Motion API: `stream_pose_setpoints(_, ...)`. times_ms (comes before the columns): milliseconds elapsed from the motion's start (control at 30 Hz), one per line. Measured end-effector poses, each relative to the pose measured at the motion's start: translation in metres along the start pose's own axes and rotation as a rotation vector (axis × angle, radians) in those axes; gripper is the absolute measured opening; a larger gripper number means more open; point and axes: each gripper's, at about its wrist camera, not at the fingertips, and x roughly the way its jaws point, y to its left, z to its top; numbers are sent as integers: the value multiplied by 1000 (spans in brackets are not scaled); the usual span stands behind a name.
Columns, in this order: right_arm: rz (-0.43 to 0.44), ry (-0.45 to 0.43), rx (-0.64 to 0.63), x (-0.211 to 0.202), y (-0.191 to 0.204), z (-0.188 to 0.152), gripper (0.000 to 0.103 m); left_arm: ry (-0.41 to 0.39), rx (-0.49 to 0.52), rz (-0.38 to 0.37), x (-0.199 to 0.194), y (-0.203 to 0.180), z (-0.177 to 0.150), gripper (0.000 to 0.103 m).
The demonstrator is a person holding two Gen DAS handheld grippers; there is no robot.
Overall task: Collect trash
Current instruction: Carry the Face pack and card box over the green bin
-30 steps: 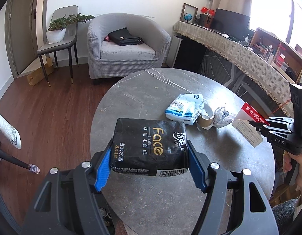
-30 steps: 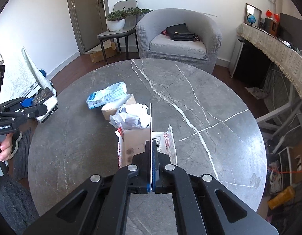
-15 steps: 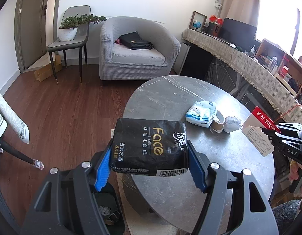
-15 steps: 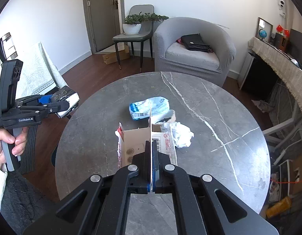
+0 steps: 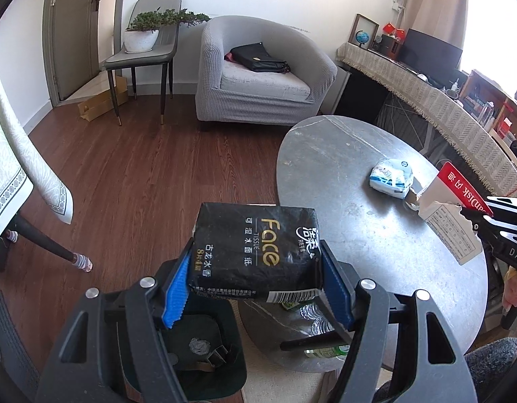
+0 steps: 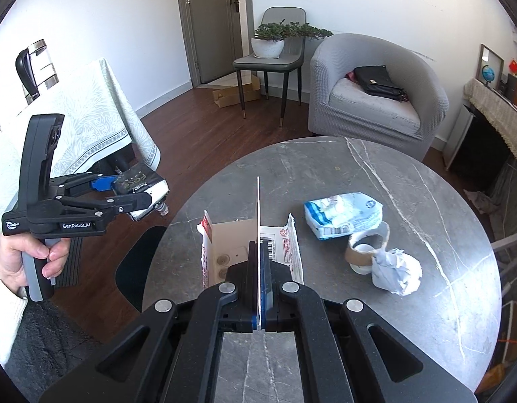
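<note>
Black plastic tissue pack (image 5: 255, 252), gold "Face" lettering: clamped across its width between the blue-padded fingers (image 5: 174, 288) of the left gripper (image 5: 255, 288), lifted clear of the tabletop (image 5: 376, 235) and hanging over the wooden floor (image 5: 141, 181) past the tabletop's 9 o'clock edge. Directly beneath it, at 6 o'clock in the left wrist view, a dark open bin (image 5: 204, 346) holding a grey crumpled wad.

Torn white cardboard box (image 6: 245, 245), red printed edge and barcode label: one flap pinched edge-on by the fully clenched fingers (image 6: 268, 268) of the right gripper (image 6: 258, 268), held above the tabletop's near side.

Grey marble tabletop, round, white veins. On it, at 2 o'clock from the box in the right wrist view:
- blue-and-white soft pack (image 6: 342, 215), lying flat;
- brown cardboard roll core (image 6: 366, 252), just beside the pack;
- crumpled white paper (image 6: 396, 268), touching the core.

Person's hand (image 6: 27, 258) around the left gripper's handle, at 9 o'clock in the right wrist view.

Background: grey armchair (image 6: 376, 94) with a black bag (image 6: 376, 80) on the seat; chair carrying a potted plant (image 6: 275, 37).
</note>
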Motion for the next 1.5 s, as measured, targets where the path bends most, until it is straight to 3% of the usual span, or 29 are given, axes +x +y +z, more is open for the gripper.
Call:
stream_pose_setpoints(433, 110, 0, -64, 27, 60, 27, 0, 125, -42, 74, 23, 54, -42, 71)
stream_pose_setpoints(967, 181, 73, -112, 67, 115, 38, 0, 398, -84, 137, 68, 119, -120, 71)
stream_pose_setpoints(1500, 193, 167, -144, 121, 154, 39, 0, 438, -163, 129, 76, 151, -139, 76)
